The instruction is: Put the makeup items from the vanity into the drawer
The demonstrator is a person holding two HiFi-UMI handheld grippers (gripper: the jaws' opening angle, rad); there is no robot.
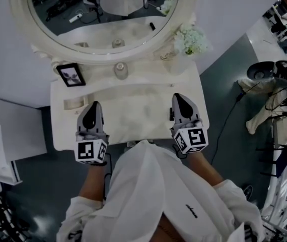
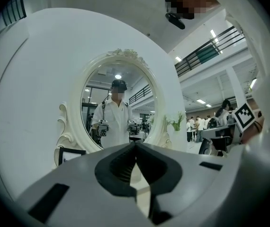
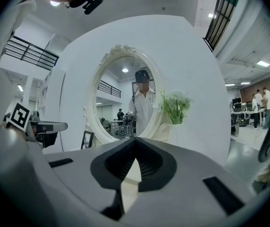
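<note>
I hold my left gripper (image 1: 94,106) and right gripper (image 1: 182,99) fully closed and empty above the vanity's (image 1: 133,107) front edge. A glass jar (image 1: 120,70) stands at its back edge, below the mirror (image 1: 103,14).

Cream worktop (image 1: 133,112), mostly bare in the middle. Far left: small dark-framed picture (image 1: 71,75), standing tilted. Far centre: clear glass jar (image 1: 121,70) at the foot of the oval mirror (image 1: 21,15). Far right: white flowers (image 1: 190,40). Left: a low pale item (image 1: 75,104), unidentifiable.
</note>
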